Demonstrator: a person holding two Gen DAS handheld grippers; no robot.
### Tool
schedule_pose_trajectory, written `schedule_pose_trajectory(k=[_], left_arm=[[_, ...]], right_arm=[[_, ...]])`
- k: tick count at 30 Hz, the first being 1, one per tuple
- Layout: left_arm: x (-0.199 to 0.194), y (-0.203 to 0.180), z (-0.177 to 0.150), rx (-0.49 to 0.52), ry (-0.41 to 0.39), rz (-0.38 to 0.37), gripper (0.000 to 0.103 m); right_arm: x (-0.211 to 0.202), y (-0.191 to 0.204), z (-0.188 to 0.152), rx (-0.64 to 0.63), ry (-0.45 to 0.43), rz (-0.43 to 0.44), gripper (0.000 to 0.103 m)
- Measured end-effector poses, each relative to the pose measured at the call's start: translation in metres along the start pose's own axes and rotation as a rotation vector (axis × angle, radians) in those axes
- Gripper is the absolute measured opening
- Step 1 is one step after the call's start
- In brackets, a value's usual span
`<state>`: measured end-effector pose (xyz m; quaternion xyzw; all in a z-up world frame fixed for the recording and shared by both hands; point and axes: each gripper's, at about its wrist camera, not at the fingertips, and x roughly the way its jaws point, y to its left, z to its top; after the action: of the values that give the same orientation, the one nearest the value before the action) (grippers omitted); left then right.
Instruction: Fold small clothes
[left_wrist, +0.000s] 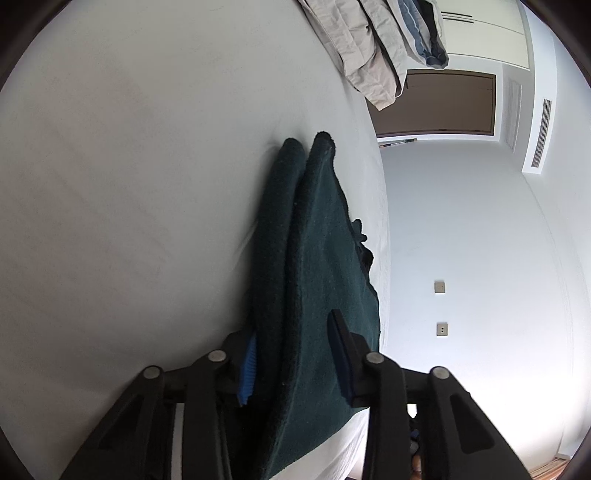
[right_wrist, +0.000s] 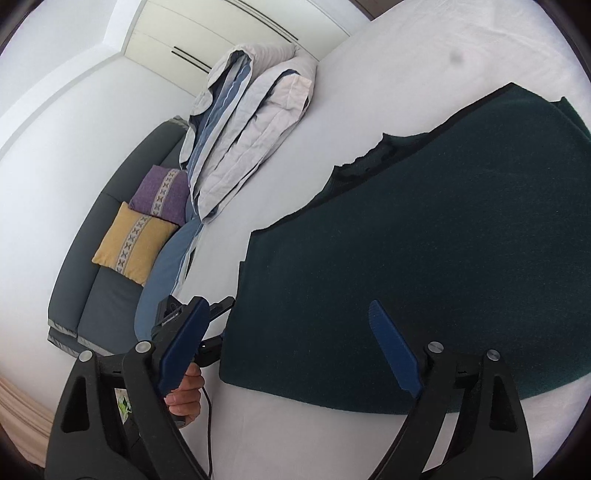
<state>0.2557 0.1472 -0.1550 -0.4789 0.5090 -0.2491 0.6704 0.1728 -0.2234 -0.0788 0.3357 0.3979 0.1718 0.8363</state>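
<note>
Clearly one dark green garment (right_wrist: 424, 258) lies on the bed (right_wrist: 295, 166) — left tongs (left_wrist: 295, 354) narrowed around its doubled edge, right tongs (right_wrist: 291, 343) spread wide above it, empty; two cushions (right_wrist: 133, 243) beyond.
</note>
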Motion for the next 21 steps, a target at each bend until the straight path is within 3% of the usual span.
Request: schedule_pose_trajectory(k=[4,12,21], left_arm=[[0.0,0.001,0.0,0.024,-0.002,0.013,0.016],[-0.003,-0.034,-0.004,0.168,-0.014,0.062,0.013],[0.04,-0.138,-0.024,0.356,0.008,0.097,0.012]], right_arm=[[0.029,0.002,0.008,0.007,0.052,-0.012,0.088],[0.072,-0.022,0.024,0.075,0.132,-0.051,0.088],[0.027,-0.063,0.056,0.179,0.023,0.05,0.088]])
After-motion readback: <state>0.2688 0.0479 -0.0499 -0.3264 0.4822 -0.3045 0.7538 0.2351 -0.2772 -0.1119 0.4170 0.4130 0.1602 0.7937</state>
